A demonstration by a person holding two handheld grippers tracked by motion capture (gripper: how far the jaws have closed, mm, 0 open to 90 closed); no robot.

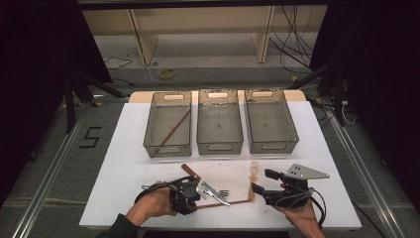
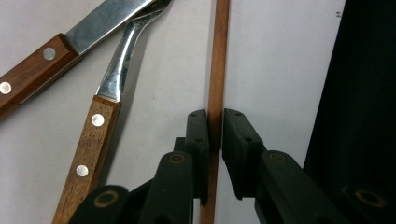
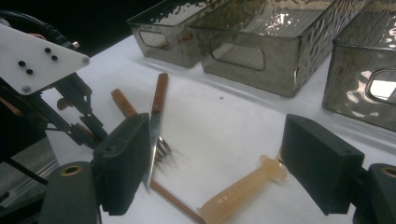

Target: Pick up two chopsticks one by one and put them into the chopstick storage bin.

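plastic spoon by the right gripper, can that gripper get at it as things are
Probably yes. The right gripper has its jaws open wide, and the plastic spoon lies flat on the table between and just ahead of them. Only one end of a brown chopstick lies close beside it.

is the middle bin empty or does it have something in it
Empty, as far as the high view shows: the middle bin shows only its bare floor, while the left bin holds one brown stick lying slantwise.

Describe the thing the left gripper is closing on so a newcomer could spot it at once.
On the white table sheet, below the three bins, cutlery lies near the front edge. The chopstick is the thin plain brown stick between the left gripper pads, unlike the riveted knife and fork.
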